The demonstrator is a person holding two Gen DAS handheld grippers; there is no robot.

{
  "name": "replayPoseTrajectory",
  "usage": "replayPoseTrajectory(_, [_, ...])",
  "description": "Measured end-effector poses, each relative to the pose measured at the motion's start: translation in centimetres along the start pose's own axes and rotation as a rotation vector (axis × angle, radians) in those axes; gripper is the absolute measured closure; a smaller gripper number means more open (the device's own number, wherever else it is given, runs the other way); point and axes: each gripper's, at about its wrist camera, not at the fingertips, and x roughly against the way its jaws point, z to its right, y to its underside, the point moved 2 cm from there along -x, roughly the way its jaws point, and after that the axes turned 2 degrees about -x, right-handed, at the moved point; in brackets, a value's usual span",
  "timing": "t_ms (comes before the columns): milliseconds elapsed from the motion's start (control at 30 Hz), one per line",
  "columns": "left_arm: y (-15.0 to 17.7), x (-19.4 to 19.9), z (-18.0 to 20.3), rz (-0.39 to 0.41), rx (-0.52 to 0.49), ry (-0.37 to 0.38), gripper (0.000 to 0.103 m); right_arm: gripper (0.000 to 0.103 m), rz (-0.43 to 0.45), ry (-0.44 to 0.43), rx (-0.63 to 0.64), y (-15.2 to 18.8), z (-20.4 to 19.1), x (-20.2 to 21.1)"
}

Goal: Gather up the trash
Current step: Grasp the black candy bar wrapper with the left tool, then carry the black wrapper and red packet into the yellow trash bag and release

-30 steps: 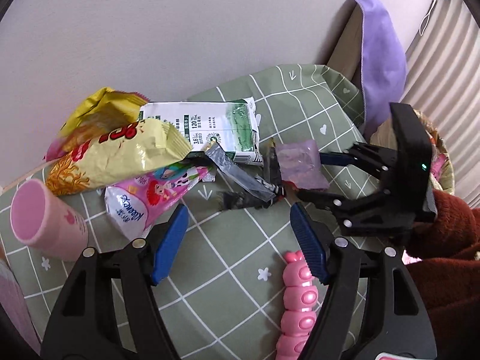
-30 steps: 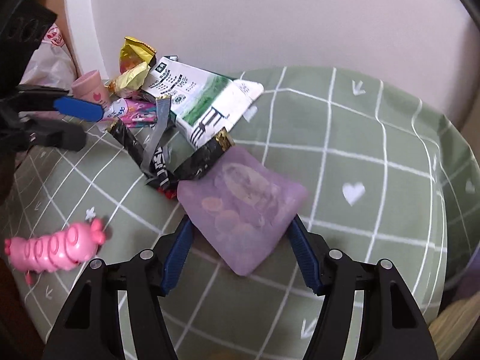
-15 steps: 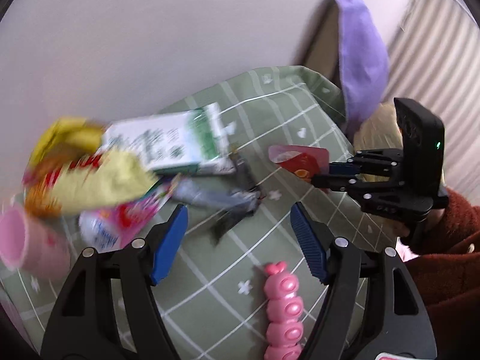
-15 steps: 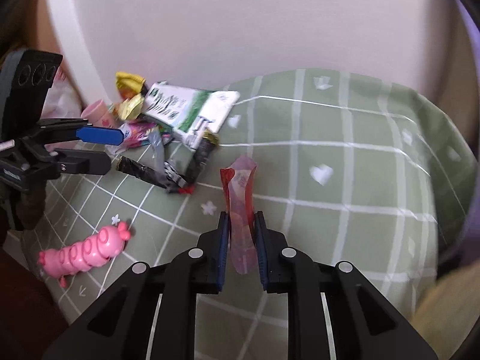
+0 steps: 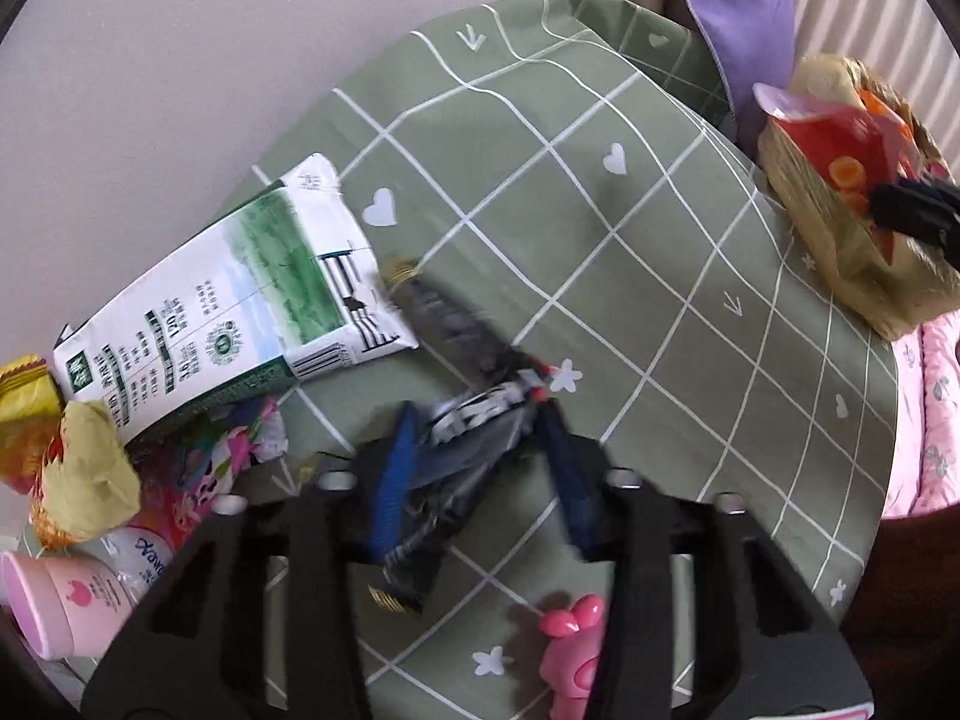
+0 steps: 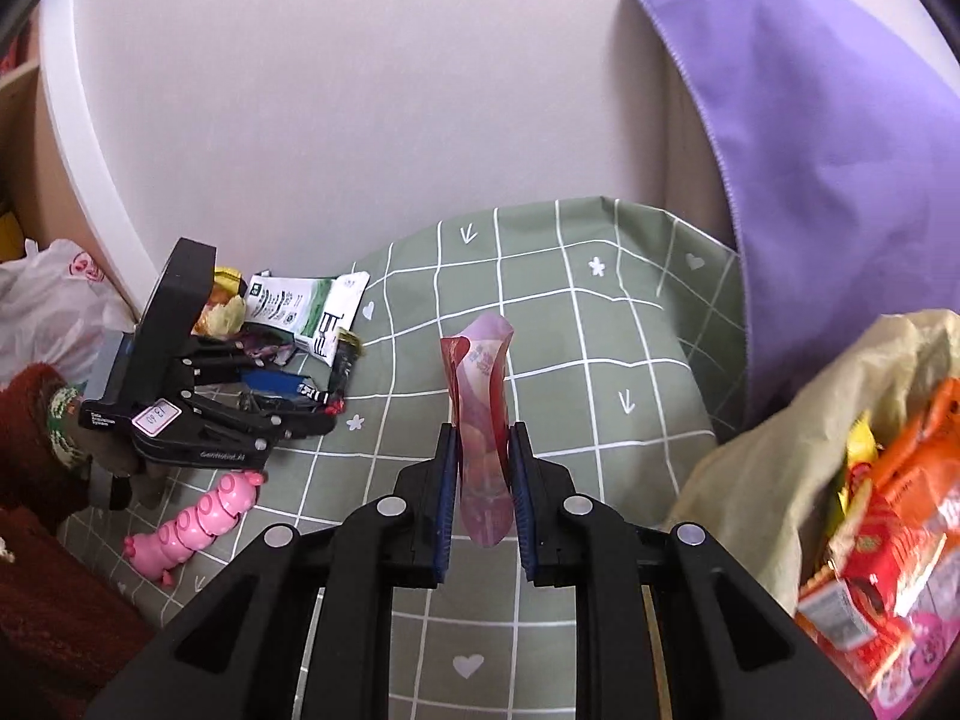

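Observation:
My right gripper (image 6: 482,498) is shut on a pink-red pouch (image 6: 483,414) and holds it above the green checked cloth, beside the tan trash bag (image 6: 774,438); the pouch also shows over the bag in the left wrist view (image 5: 834,138). My left gripper (image 5: 480,474) is open, its blue pads either side of a black and grey wrapper (image 5: 462,420) on the cloth. A white and green carton (image 5: 240,312), yellow snack bags (image 5: 84,480) and a pink packet (image 5: 198,474) lie at the left.
A pink caterpillar toy (image 6: 192,522) lies near the front edge of the cloth (image 5: 630,240). A pink cup (image 5: 54,600) stands at the far left. A purple cloth (image 6: 828,138) hangs behind the bag. A wall runs behind the table.
My right gripper closed on the pouch, lifted it and carried it right to the trash bag. My left gripper moved forward and lower, around the black and grey wrapper.

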Motion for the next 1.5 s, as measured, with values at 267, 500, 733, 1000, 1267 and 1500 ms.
replayPoseTrajectory(267, [0.0,3.8,-1.6,0.136,0.137,0.107,0.073,0.085,0.017,0.013,0.036,0.7,-1.1,1.6])
replayPoseTrajectory(500, [-2.3,10.1,-1.7,0.292,0.126,0.071,0.073,0.085,0.081,0.057,0.077,-0.6,-1.8,4.6])
replayPoseTrajectory(733, [-7.3,17.4,1.9,0.487,0.025,0.119,0.073,0.085,0.188,0.150,0.096,-2.9,-0.8,9.5])
replayPoseTrajectory(1000, [-14.8,22.3,9.3,0.588,-0.148,0.348,0.073,0.085,0.348,0.351,0.077,-4.7,3.2,17.8])
replayPoseTrajectory(1267, [-18.2,16.5,19.2,0.397,-0.341,0.478,0.073,0.085,0.380,0.556,-0.068,-2.0,9.9,24.0])
replayPoseTrajectory(1500, [-17.8,9.9,25.2,0.215,-0.376,0.563,0.073,0.085,0.245,0.588,-0.156,2.4,12.5,21.6])
